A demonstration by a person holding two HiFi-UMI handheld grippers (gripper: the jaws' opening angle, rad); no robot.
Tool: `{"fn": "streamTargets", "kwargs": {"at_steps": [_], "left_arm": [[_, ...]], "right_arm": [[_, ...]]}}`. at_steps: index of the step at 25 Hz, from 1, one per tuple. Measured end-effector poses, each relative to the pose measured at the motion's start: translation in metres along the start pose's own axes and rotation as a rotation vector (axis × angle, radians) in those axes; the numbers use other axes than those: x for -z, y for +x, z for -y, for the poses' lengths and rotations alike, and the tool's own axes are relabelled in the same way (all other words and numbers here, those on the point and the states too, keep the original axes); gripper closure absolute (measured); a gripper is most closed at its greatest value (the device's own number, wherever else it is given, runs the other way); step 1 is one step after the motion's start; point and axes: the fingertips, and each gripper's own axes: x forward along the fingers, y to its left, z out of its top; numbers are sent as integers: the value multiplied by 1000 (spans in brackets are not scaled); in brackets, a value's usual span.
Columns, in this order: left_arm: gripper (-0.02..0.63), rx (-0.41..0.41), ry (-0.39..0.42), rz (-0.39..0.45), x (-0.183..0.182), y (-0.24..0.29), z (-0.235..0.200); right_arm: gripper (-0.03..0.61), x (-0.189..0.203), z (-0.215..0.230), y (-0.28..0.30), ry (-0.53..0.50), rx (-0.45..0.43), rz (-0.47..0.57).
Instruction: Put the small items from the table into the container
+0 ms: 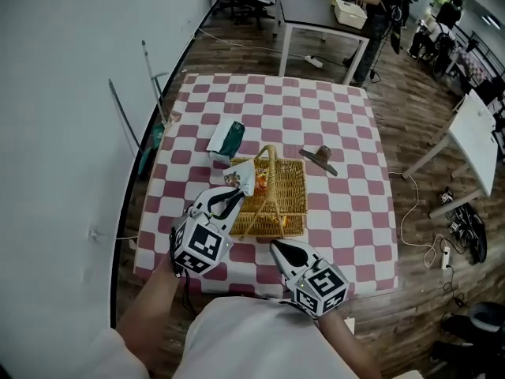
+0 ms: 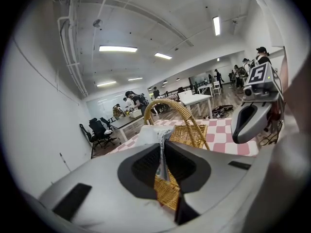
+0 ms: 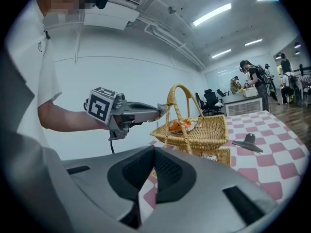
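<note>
Wicker basket (image 1: 302, 188) — L gripper (image 1: 236, 193) pinches white packet (image 1: 243, 177) at its edge, print unreadable; R gripper (image 1: 277, 246) jaws together.

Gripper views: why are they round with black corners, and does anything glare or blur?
Left gripper view: the wide-angle lens bends the room and blackens the corners; the ceiling lights glare white. Right gripper view: same bulge, with the wicker basket sharp. Head view: even light, faint shadows.

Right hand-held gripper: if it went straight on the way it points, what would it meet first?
Probably the basket, at its near wall; the right hand-held gripper points at it, though depth is unclear.
</note>
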Motion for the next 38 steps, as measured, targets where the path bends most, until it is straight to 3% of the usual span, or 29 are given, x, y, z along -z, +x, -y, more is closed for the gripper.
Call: {"fn": "streamTargets", "kwargs": {"at_steps": [17,23,29,34,38], "left_arm": [[575,104,66,1,-15,43,15],[571,169,-2,16,-16,52,19],[569,259,-132,41,-16,57,17],[561,319,-141,51,-15,66,20],[554,313,-152,53,-15,68,19]], "right_arm": [[571,3,22,-18,34,81,16],[571,3,24,-23,39,102,18],[571,7,23,-23,40,115,11],[571,7,21,-20,40,116,10],[571,7,19,-19,42,120,11]]}}
